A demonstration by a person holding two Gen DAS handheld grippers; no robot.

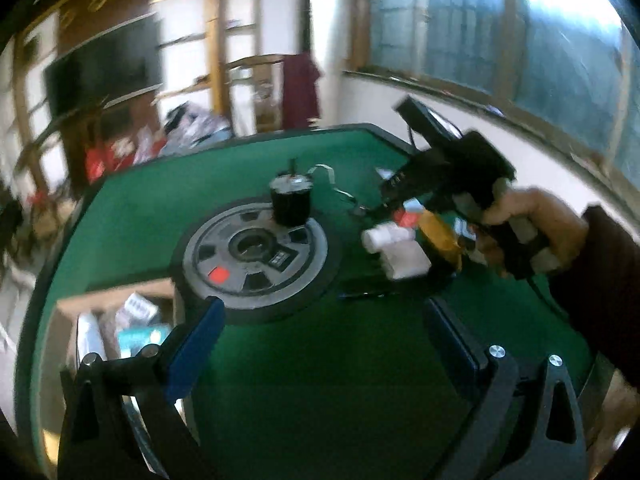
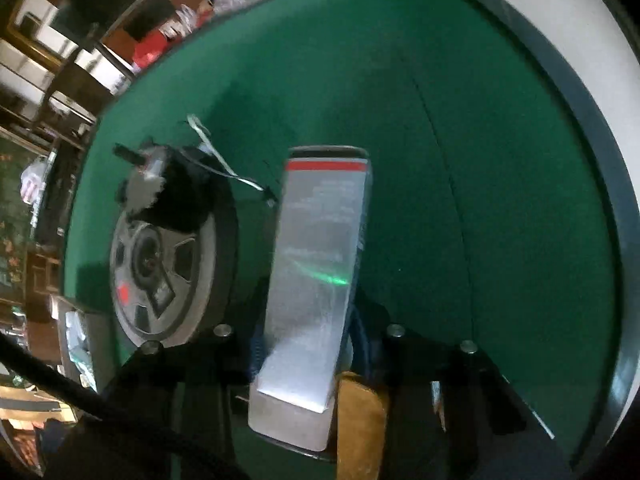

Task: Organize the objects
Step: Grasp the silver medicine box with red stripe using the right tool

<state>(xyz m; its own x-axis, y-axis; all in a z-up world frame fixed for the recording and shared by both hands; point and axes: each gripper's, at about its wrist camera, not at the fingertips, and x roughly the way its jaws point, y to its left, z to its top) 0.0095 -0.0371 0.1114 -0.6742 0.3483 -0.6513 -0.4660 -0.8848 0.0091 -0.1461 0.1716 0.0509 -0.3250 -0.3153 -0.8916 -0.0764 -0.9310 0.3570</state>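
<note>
A grey wheel hub with a black tyre [image 1: 256,258] lies flat on the green table [image 1: 320,360]. A black motor with a wire [image 1: 291,202] stands at its far rim. My left gripper [image 1: 320,344] is open and empty, just short of the wheel. My right gripper [image 1: 404,248] hovers right of the wheel, shut on a long silver box with a red stripe [image 2: 316,280]. The box also shows white in the left wrist view [image 1: 396,250]. The wheel [image 2: 168,264] and motor [image 2: 176,192] lie to the box's left.
An open cardboard box with packets [image 1: 120,320] sits below the table's left edge. The table has a dark raised rim [image 2: 592,152]. Shelves, a TV and clutter stand beyond the far edge. A black slim object [image 1: 368,294] lies on the felt right of the wheel.
</note>
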